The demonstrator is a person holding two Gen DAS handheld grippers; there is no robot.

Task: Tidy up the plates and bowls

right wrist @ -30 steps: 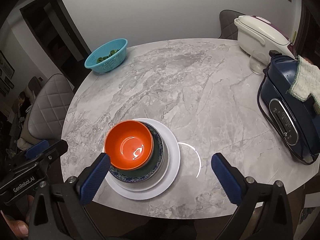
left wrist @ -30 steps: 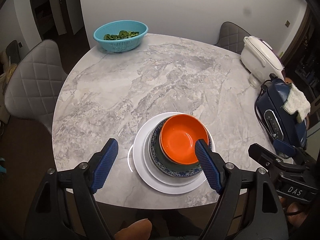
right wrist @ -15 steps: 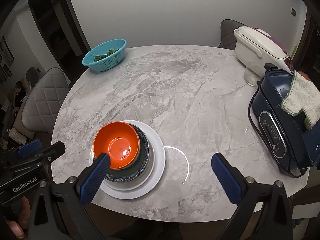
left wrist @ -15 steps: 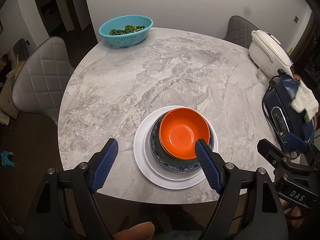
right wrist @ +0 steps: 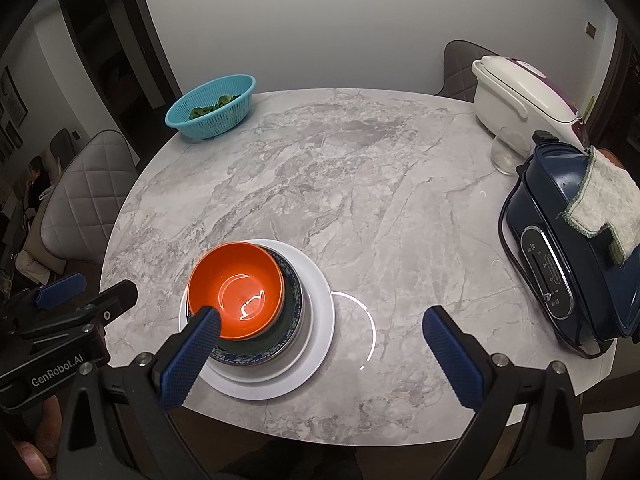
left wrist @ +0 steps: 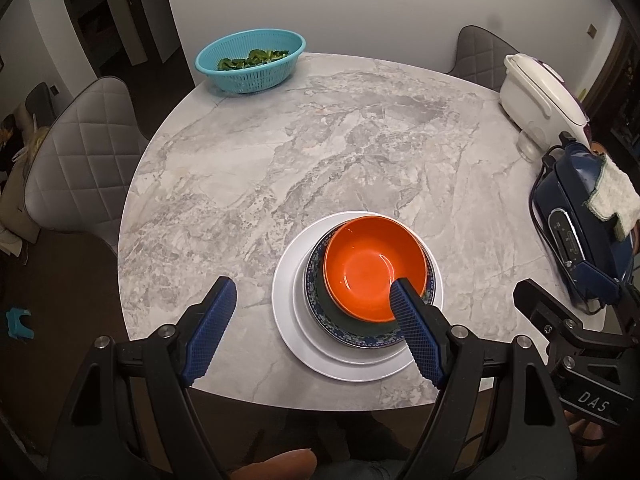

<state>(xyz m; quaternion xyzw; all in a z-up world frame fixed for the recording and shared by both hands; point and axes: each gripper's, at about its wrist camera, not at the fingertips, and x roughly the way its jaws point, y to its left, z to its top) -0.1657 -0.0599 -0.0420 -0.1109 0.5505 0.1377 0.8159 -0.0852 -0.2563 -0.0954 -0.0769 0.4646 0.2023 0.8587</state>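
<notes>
With both the left gripper [left wrist: 310,328] and right gripper [right wrist: 320,340] spread empty above the near table [left wrist: 280,140] edge, orange bowl [left wrist: 374,266] tops the nested stack; judged complete, so withdraw straight up, avoiding the rim

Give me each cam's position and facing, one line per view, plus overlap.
Left wrist: on the left claw, angled down at the table; both blue fingers, the right claw's body and a fingertip at the bottom edge show.
Right wrist: on the right claw, angled down likewise; its fingers and the left claw's body show.
Shared: orange bowl stack, teal basket, blue appliance.
</notes>
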